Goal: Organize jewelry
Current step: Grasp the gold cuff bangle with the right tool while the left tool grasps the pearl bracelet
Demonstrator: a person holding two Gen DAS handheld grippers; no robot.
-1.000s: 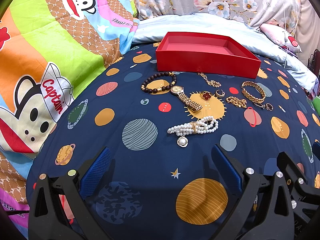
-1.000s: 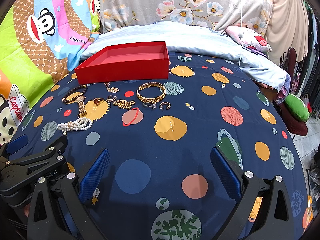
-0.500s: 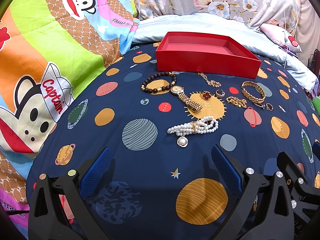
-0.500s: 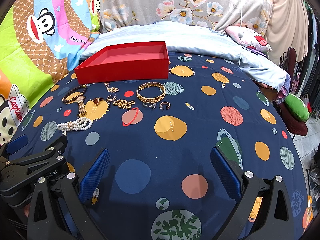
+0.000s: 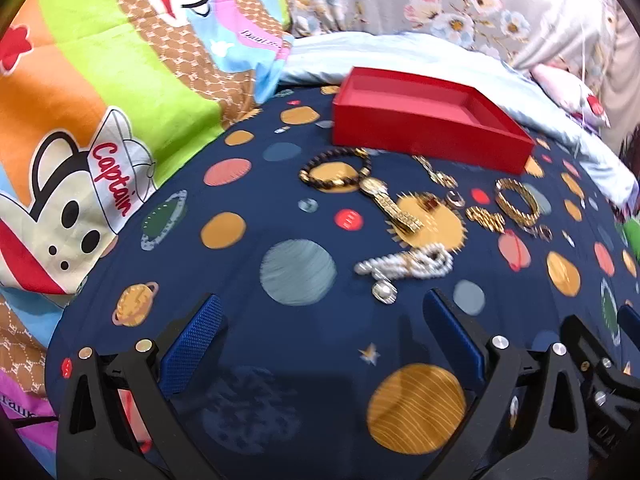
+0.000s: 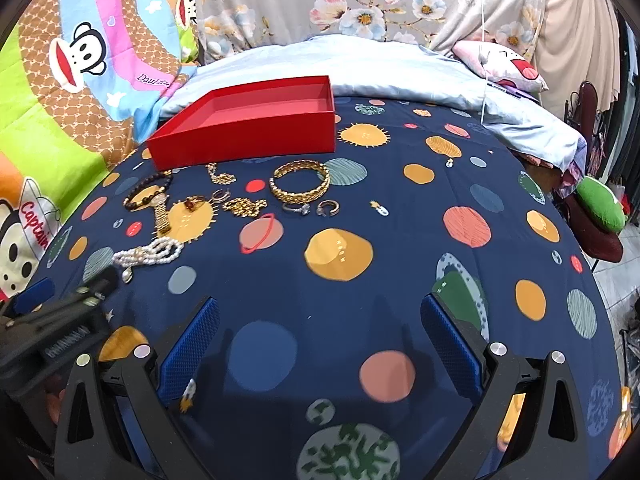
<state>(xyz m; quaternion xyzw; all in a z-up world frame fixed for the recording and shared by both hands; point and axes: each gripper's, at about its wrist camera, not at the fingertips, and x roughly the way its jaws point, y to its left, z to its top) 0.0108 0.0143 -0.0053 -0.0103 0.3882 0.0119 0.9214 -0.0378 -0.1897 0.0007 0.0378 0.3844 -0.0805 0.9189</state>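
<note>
An empty red tray (image 5: 424, 138) (image 6: 248, 144) stands at the back of a navy planet-print cloth. In front of it lie a dark bead bracelet (image 5: 334, 170) (image 6: 146, 192), a gold watch (image 5: 394, 204) (image 6: 160, 216), a pearl bracelet (image 5: 408, 264) (image 6: 150, 254), a gold chain (image 5: 486, 218) (image 6: 244, 206), a wide gold bangle (image 5: 516, 202) (image 6: 300, 186) and rings (image 6: 316, 209). My left gripper (image 5: 324, 312) is open and empty, just short of the pearls. My right gripper (image 6: 320, 316) is open and empty, well short of the jewelry.
A cartoon monkey blanket (image 5: 100, 100) rises on the left. A pale blue quilt (image 6: 380, 68) and floral pillows lie behind the tray. The bed's edge drops off at the right, by a green cushion (image 6: 600, 204). The left gripper's body (image 6: 52, 332) shows at the right view's lower left.
My left gripper has started moving: its view is blurred and the jewelry sits a little lower and farther right. The right gripper has barely moved.
</note>
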